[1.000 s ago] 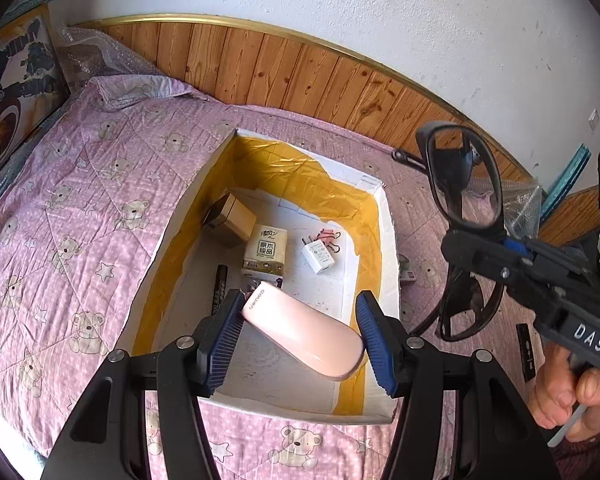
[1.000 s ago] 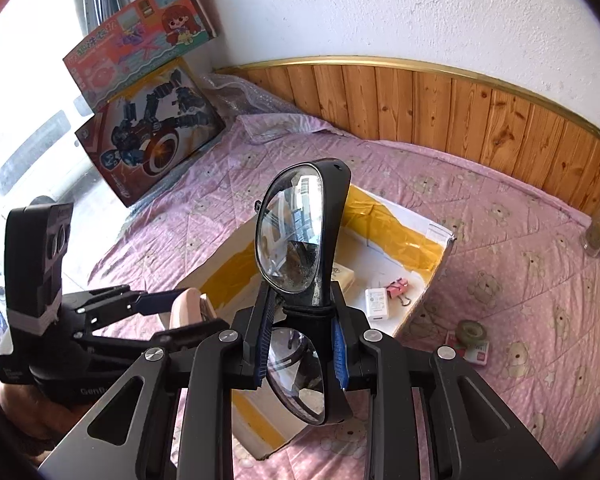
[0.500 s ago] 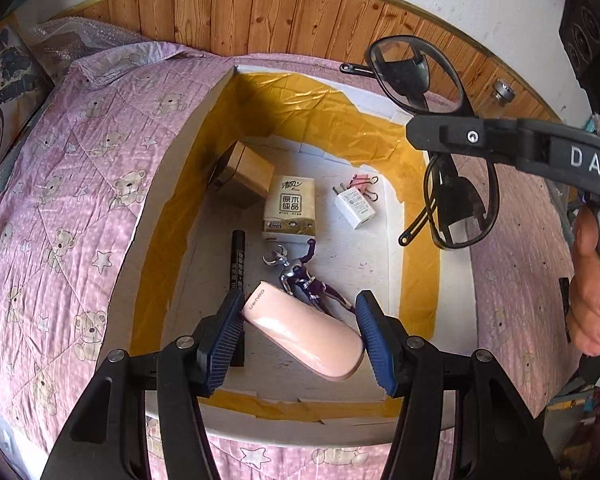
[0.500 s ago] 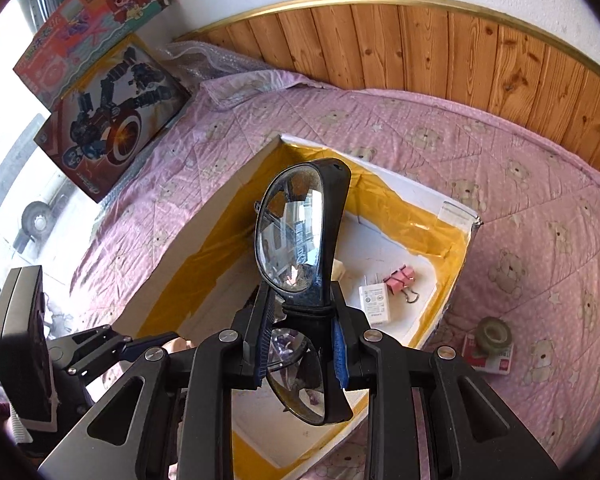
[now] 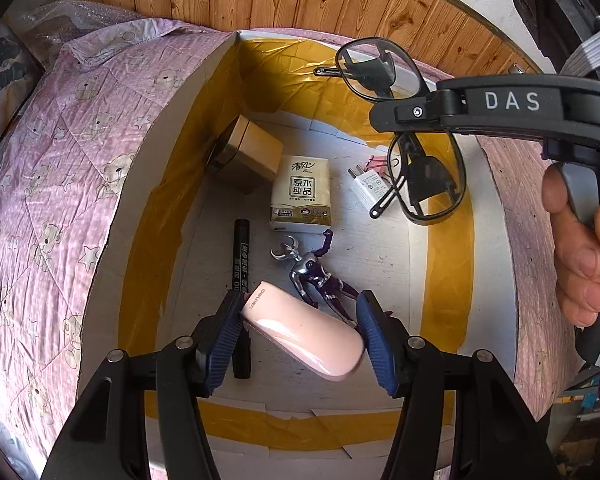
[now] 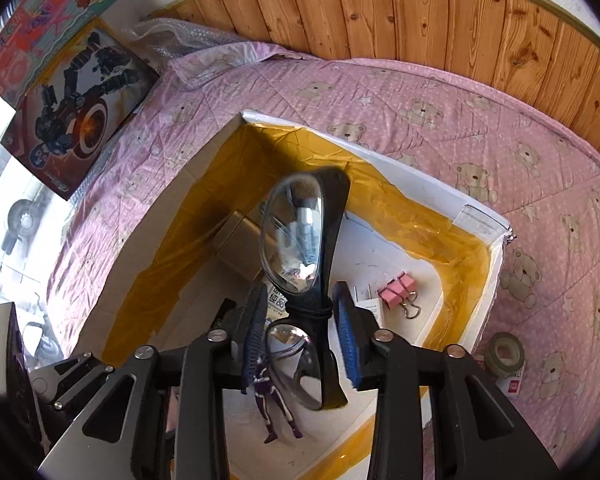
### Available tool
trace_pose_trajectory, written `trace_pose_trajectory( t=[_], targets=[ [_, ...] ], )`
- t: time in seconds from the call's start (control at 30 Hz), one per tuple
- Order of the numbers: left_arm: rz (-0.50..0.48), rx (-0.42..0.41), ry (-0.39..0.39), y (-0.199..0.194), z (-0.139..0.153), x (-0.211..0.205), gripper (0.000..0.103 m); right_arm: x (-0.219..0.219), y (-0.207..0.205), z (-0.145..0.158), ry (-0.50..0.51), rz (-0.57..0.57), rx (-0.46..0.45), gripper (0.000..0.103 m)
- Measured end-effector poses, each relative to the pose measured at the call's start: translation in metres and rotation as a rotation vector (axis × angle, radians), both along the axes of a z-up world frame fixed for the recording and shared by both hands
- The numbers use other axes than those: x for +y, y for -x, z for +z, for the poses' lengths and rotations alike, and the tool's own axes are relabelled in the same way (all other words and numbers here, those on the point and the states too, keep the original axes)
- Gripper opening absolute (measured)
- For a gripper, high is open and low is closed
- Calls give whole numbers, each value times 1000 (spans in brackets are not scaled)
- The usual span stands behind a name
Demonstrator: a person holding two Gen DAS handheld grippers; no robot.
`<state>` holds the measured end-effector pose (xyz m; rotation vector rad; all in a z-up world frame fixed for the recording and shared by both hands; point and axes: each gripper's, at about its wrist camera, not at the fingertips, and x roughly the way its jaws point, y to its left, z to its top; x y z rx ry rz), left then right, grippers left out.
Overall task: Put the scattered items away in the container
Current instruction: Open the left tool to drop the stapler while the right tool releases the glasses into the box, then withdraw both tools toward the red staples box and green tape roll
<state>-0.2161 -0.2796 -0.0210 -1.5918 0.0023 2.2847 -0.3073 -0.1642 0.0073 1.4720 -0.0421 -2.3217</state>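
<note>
A white cardboard box [image 5: 140, 208] lined with yellow tape lies open on a pink bear-print blanket. My left gripper [image 5: 300, 314] hangs over its near end, shut on a smooth pink case [image 5: 304, 332]. In the right wrist view my right gripper [image 6: 304, 320] is shut on a pair of black-framed glasses [image 6: 296, 232] at their bridge. It is above the box's [image 6: 412, 168] right half. The left wrist view shows those glasses [image 5: 428, 176] hanging from the right gripper [image 5: 396, 116] above the charger.
Inside the box lie a tissue pack [image 5: 302, 192], a black marker [image 5: 240, 264], a purple toy figure [image 5: 316, 276], a white charger [image 5: 368, 188], a pink binder clip [image 6: 400, 292] and a brown carton [image 5: 252, 152]. A tape roll [image 6: 504, 354] sits on the blanket. Toy boxes [image 6: 80, 100] lean at left.
Both grippers have moved forward and down over the box, so its inside fills more of each view. The pink case and the glasses stay held as before.
</note>
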Motion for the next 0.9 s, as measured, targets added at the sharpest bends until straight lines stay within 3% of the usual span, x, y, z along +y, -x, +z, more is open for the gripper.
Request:
trace_pose_trajectory(
  t=[0.4, 0.9],
  targets=[
    [91, -28, -47, -9, 8, -29, 60, 16, -24, 12, 63, -10, -4, 46],
    [48, 44, -21, -59, 51, -1, 60, 27, -92, 32, 89, 71, 4, 46]
  ],
)
